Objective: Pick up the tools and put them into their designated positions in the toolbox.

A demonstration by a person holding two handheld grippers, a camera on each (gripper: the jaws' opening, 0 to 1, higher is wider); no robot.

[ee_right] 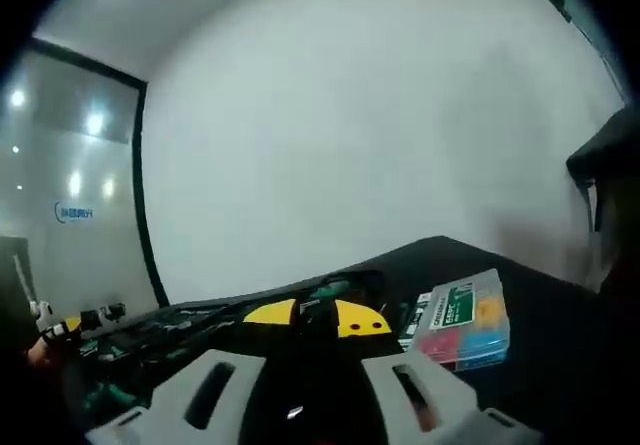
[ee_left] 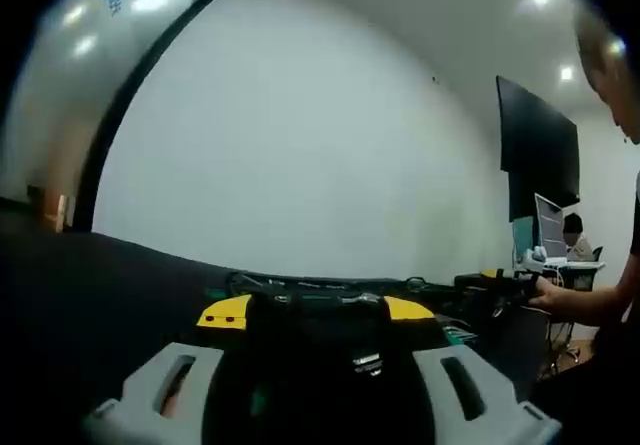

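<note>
- Nearest in the left gripper view, the left gripper (ee_left: 320, 405) raises two pale grey jaws from the bottom edge, set apart with nothing gripped between them.
- Just beyond those jaws lies the toolbox (ee_left: 320, 315), dark with yellow latches, resting on a black table (ee_left: 90, 295); small metal tools lie in it, too dim to name.
- Right of the toolbox, a person's hand (ee_left: 560, 295) reaches over the table edge, holding something dark that I cannot make out.
- Farther back at the right stand a laptop (ee_left: 550, 227) and a dark wall screen (ee_left: 538, 150); a plain white wall (ee_left: 300, 135) closes the scene.
- Nearest in the right gripper view, the right gripper (ee_right: 310, 405) also shows two pale jaws standing apart, holding nothing.
- Beyond them the same toolbox (ee_right: 310, 315) sits on the black table (ee_right: 540, 305), its yellow latches facing the camera, dark tool shapes spreading to its left.
- Just beside the toolbox on the right lies a small clear parts case (ee_right: 462, 323) with green, red, orange and blue contents.
- Behind it all rises the white wall (ee_right: 380, 135), with a glass partition (ee_right: 70, 195) at the left.
</note>
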